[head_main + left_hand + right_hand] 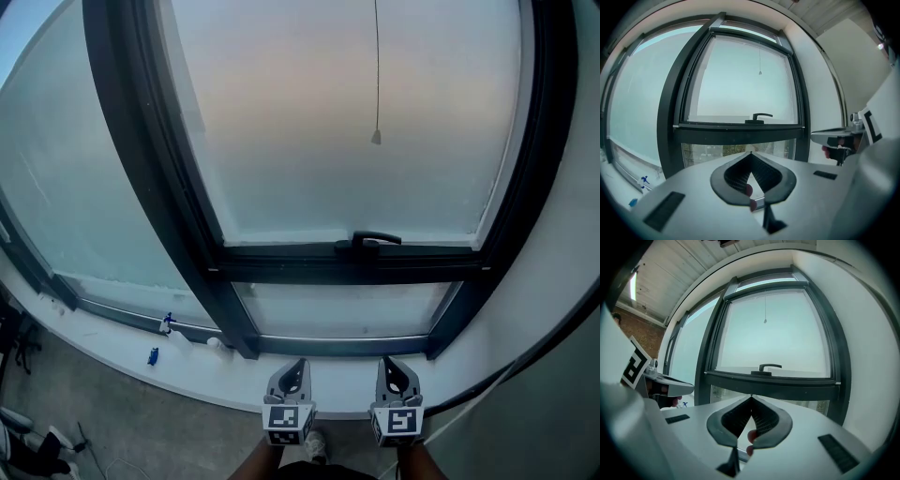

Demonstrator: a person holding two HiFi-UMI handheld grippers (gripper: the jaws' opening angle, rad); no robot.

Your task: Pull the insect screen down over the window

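Note:
A dark-framed window (356,267) fills the head view, with frosted-looking glass above a crossbar. A thin pull cord ends in a small bob (376,137) and hangs in front of the upper pane; the bob (759,72) (765,320) shows in both gripper views. The screen itself is not visible. A black handle (375,239) sits on the crossbar. My left gripper (299,362) (751,153) and right gripper (387,360) (751,397) are held side by side low before the sill, both shut on nothing, far below the cord.
A white sill (112,342) runs under the window and carries two small blue objects (152,355). A large fixed pane (66,187) lies to the left, a white wall (572,234) to the right. Floor with clutter shows at lower left.

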